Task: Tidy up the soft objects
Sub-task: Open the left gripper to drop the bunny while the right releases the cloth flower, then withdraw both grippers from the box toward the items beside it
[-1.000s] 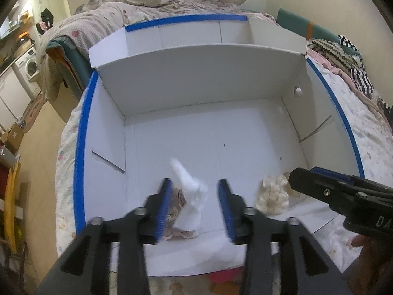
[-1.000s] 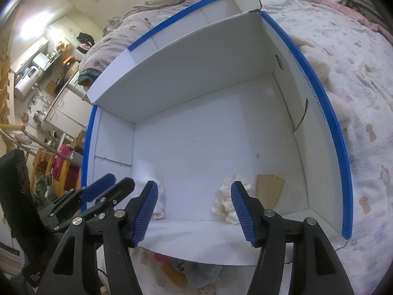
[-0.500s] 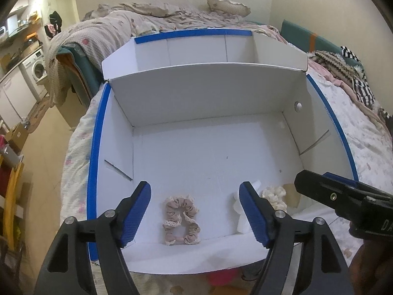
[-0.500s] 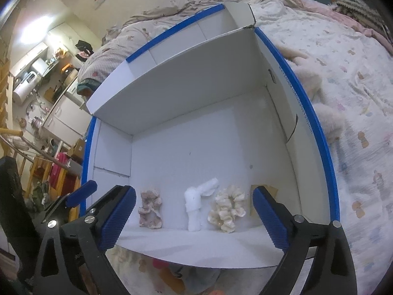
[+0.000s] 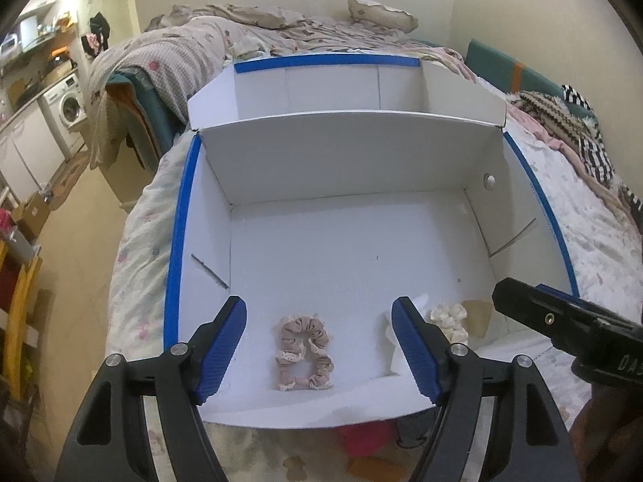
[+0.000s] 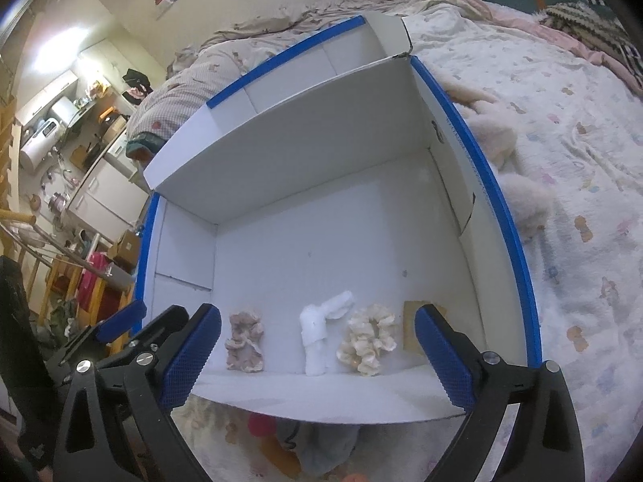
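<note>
A white cardboard box (image 5: pixel 321 249) with blue-taped edges lies open on the bed. Three soft things sit in a row near its front wall: a pink scrunchie (image 5: pixel 304 353) (image 6: pixel 244 341), a white rolled cloth (image 6: pixel 317 333) and a cream scrunchie (image 6: pixel 367 339) (image 5: pixel 450 319). My left gripper (image 5: pixel 319 313) stands open just above the pink scrunchie, touching nothing. Its right finger hides part of the white cloth (image 5: pixel 390 341). My right gripper (image 6: pixel 317 317) is wide open over the white cloth and the cream scrunchie, with its pads clear of both.
A brown patch (image 6: pixel 412 321) marks the box floor at the right. A floral blanket (image 6: pixel 562 160) covers the bed, with a fluffy cream thing (image 6: pixel 490 136) beside the box. A red item (image 5: pixel 363 438) and other bits lie below the box's front edge. Kitchen units (image 5: pixel 60 104) stand far left.
The left gripper let go of the white cloth, opened and drew back upward. The right gripper opened wide off the cream scrunchie. The cloth now rests between the two scrunchies.
</note>
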